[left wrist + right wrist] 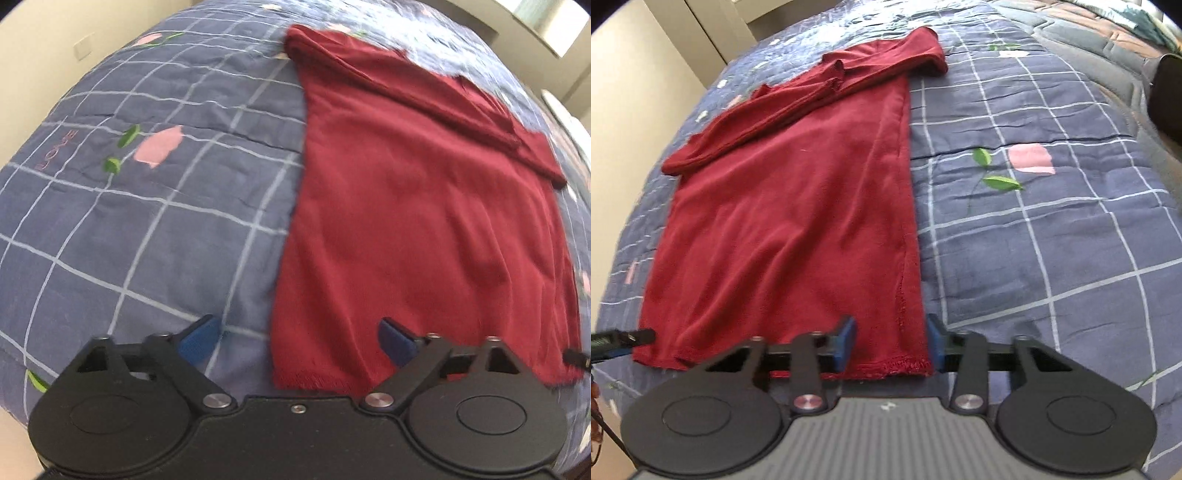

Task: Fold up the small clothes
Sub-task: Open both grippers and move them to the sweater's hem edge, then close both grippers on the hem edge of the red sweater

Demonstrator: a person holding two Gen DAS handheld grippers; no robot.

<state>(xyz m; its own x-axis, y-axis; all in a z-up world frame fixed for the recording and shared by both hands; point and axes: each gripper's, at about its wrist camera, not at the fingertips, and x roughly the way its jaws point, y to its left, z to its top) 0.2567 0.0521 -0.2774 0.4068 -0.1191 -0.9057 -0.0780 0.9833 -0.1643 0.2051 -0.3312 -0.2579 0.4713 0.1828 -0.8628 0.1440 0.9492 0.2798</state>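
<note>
A dark red long-sleeved top lies flat on the bed, sleeves folded across its far end; it also shows in the right wrist view. My left gripper is open, its jaws wide apart over the top's near left hem corner, one finger on each side of the garment's edge. My right gripper is open, narrower, with its jaws on either side of the near right hem corner. Neither holds cloth.
The bed is covered by a blue checked quilt with pink flowers and green leaves; it also shows in the right wrist view. A dark object sits at the far right. A cream wall stands at the left.
</note>
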